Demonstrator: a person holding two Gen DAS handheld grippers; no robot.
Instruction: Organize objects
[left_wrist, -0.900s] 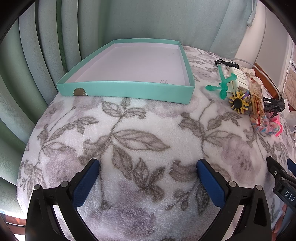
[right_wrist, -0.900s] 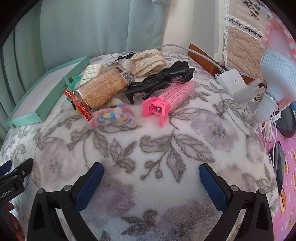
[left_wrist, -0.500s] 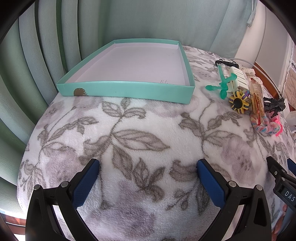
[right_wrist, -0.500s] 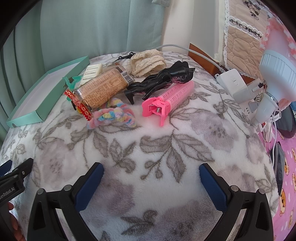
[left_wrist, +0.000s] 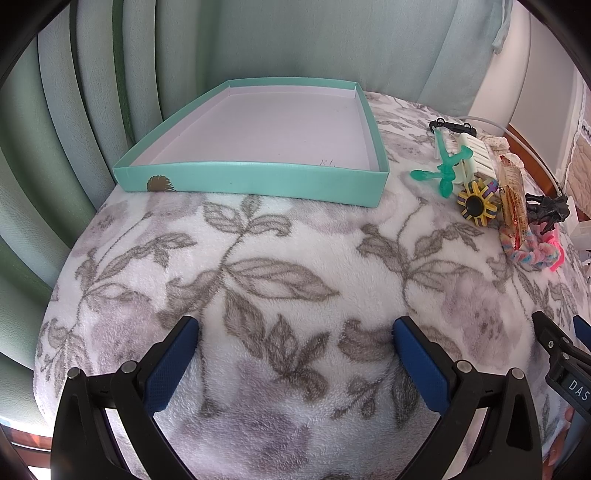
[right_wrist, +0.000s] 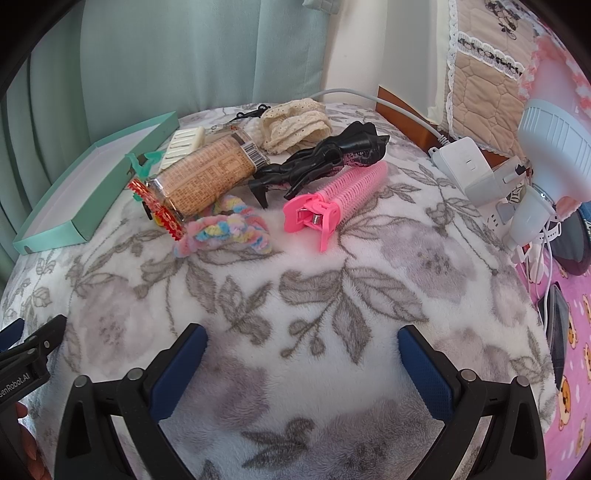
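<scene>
Green curtains hung behind a bed or table covered by a fleecy leaf-print blanket (left_wrist: 258, 266); on it, at the far left, sat a shallow teal box (left_wrist: 251, 181) with nothing inside, and well to its right lay the clutter to be sorted. Both tools hovered low over bare blanket with nothing between their pads: the left gripper (left_wrist: 295, 350) had its jaws spread wide, facing the box; the right gripper (right_wrist: 301, 354) was equally wide, facing the pile. Nearest to the right one lay a pink hair-roller clip (right_wrist: 332, 206) and a pastel scrunchie (right_wrist: 225, 229); behind these sat a wrapped snack pack (right_wrist: 207, 177), a black claw clip (right_wrist: 325, 158), a cream lace piece (right_wrist: 295, 125) and a white comb (right_wrist: 184, 142), with a green plastic piece (left_wrist: 445, 170) and a yellow spoked toy (left_wrist: 476, 203) closest to the box.

No item seemed yet picked, so the step was probably a first grasp. Done well, the right gripper would likely take the free-lying pink clip first, closing across its ribbed barrel rather than its sprung handle; the pads should come down level so they do not snag the fleece; the scrunchie touched the snack pack, so lifting it straight up would avoid dragging its neighbour.
</scene>
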